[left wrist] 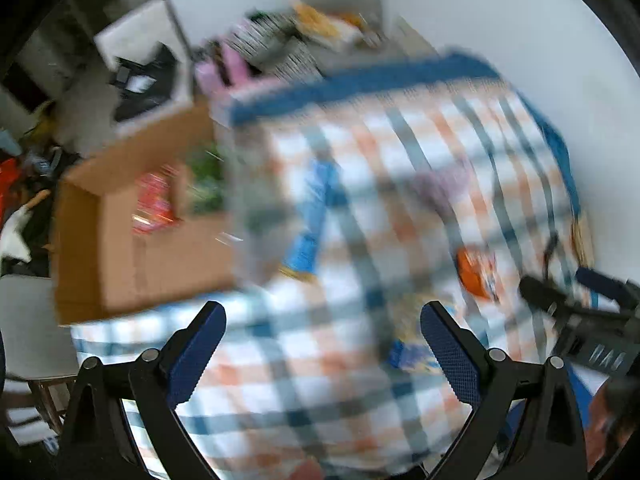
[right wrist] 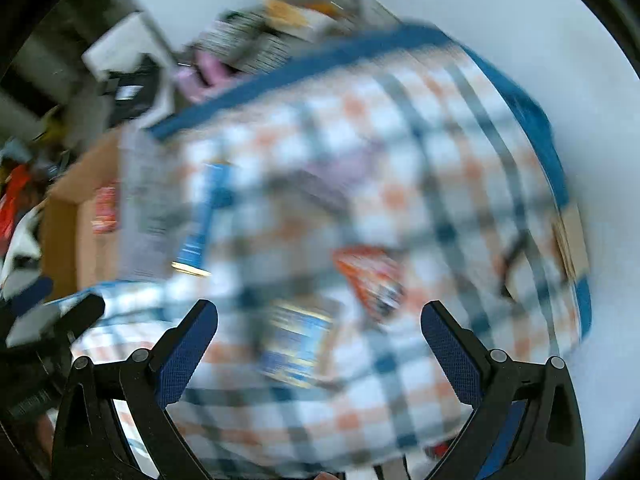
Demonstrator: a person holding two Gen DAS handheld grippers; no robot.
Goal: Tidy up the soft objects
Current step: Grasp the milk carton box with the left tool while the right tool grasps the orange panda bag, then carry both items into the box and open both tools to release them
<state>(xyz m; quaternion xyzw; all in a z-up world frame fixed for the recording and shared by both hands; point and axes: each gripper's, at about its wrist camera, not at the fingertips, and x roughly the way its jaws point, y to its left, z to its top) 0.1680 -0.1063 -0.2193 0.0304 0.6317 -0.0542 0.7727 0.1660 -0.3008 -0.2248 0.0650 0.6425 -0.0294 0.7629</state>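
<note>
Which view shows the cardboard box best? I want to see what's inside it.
The left wrist view: the cardboard box shows its open top, with something red and something green inside, though blurred. The right wrist view catches only a brown sliver at the left, mostly hidden behind the plaid cloth.

We see the right gripper (right wrist: 319, 320) with its two blue-padded fingers (right wrist: 184, 354) spread wide and nothing between them, held over a checked cloth (right wrist: 384, 208) in white, orange and dark blue with a solid blue border along its far edge. Heavy motion blur smears the several small packets on the cloth: a blue one (right wrist: 202, 216) toward the left, an orange one (right wrist: 370, 276) near the middle and a blue-and-yellow one (right wrist: 298, 346) just ahead of the fingers. At the cloth's left edge stands an open cardboard box (right wrist: 66, 216) with a red packet (right wrist: 105, 208) inside, and the left gripper (right wrist: 48, 320) shows at the lower left, too blurred for us to read its opening.
</note>
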